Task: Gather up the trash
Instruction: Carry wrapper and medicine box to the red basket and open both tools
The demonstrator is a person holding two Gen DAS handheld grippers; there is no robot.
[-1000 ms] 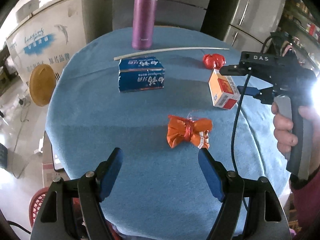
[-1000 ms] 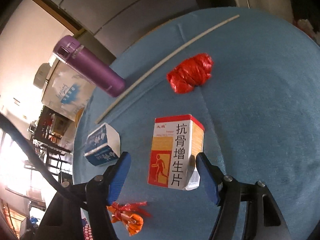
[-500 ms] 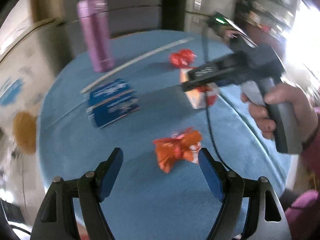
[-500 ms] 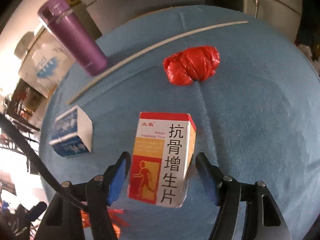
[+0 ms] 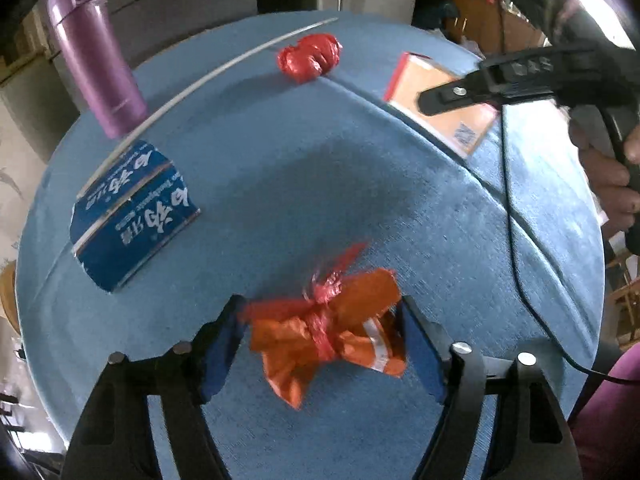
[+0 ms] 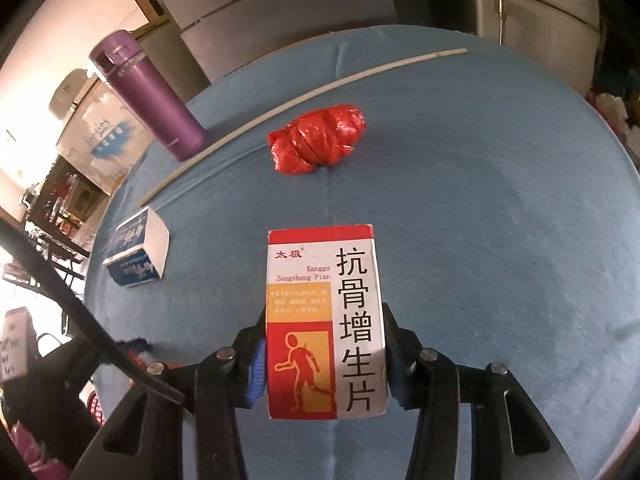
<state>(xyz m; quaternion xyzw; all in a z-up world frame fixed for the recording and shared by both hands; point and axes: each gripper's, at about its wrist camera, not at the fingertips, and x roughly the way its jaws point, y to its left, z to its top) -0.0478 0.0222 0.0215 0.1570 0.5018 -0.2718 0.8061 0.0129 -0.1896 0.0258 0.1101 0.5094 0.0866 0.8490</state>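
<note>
Round blue-clothed table point(image 6: 500, 208), grey fridge point(image 6: 532, 4) behind.

a home kitchen or dining room is showing: steel fridge point(image 6: 532, 4), chest freezer point(image 6: 100, 136), cloth-covered round table point(image 6: 480, 200) bearing a thermos point(image 6: 148, 92).

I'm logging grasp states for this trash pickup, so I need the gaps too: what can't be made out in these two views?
- Left wrist view: whether the left tongs already pinch the orange wrapper; it is motion-blurred.
- Left wrist view: the medicine box is partly covered by the right tongs' arm.
- Right wrist view: the box's small orange-panel print is too small to read.
- Neither view shows a trash bin.
</note>
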